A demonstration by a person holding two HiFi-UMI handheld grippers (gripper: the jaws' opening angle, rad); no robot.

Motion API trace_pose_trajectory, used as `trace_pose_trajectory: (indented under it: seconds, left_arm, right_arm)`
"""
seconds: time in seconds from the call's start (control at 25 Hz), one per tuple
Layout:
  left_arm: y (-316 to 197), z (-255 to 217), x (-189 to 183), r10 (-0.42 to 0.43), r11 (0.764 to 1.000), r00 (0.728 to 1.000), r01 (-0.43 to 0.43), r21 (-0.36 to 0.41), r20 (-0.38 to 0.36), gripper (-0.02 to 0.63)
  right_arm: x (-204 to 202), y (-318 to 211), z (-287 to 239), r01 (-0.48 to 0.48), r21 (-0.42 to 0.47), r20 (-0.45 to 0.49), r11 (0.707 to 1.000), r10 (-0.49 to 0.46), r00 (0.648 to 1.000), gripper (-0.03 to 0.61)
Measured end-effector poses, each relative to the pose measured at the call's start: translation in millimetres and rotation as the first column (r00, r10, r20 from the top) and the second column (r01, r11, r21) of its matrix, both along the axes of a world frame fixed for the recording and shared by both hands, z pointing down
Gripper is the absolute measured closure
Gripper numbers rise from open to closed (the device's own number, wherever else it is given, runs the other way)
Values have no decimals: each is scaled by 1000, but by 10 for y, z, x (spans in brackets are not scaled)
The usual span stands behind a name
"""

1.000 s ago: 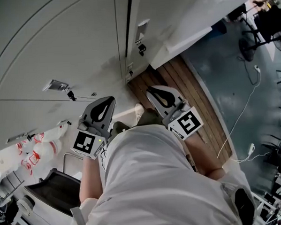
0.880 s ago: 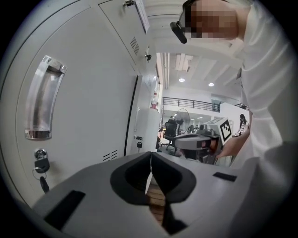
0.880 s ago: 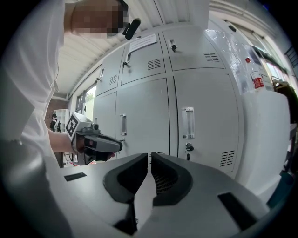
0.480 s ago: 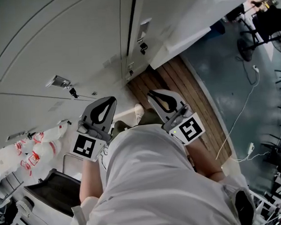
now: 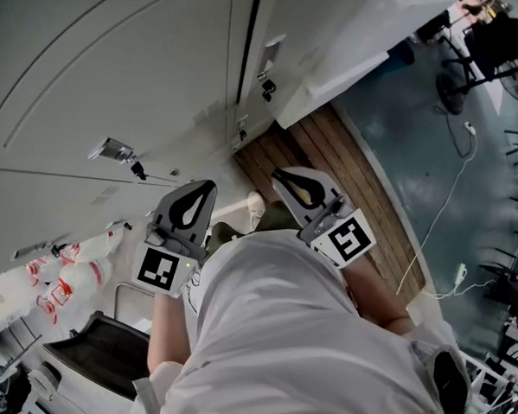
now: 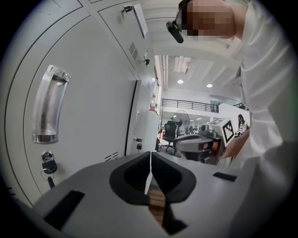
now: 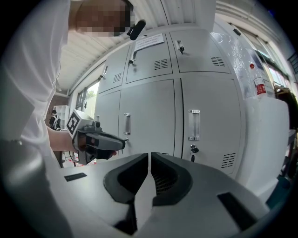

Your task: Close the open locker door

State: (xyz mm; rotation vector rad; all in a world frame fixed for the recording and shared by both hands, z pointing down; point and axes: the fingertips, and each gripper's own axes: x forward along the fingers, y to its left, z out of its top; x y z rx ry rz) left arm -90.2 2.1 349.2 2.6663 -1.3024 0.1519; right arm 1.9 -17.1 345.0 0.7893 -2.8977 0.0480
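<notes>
Grey lockers [image 5: 106, 89] fill the upper left of the head view. In the right gripper view their doors [image 7: 153, 116] with upright handles [image 7: 194, 125] all look flush. A dark vertical gap [image 5: 250, 38] runs along one door's edge; I cannot tell whether that door stands ajar. A door with a clear handle [image 6: 46, 111] and a key [image 6: 48, 166] is close on the left in the left gripper view. My left gripper [image 5: 202, 187] and right gripper [image 5: 281, 173] are held side by side at waist height, short of the lockers. Both are shut with nothing between the jaws.
White bottles with red labels [image 5: 72, 272] lie at the lower left beside a dark cart [image 5: 102, 348]. Wooden flooring [image 5: 343, 154] runs along the locker base, with a white cable [image 5: 441, 218] on the grey floor to the right. An office chair [image 6: 170, 135] stands further down the aisle.
The lockers have drifted slightly right in the head view. Both grippers stay shut and in nearly the same place.
</notes>
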Motion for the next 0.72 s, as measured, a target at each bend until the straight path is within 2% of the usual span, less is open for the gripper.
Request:
trace_pose_trajectory:
  seconds: [0.32, 0.72]
  left_arm:
    - [-72, 36, -23, -1, 1000, 1000, 1, -16, 3, 611]
    - [-159, 59, -73, -13, 1000, 1000, 14, -28, 8, 611]
  right_arm:
    - [9, -68, 58, -14, -28, -8, 1000, 14, 1000, 549]
    - [-8, -134, 148, 11, -47, -32, 999, -13, 999, 549]
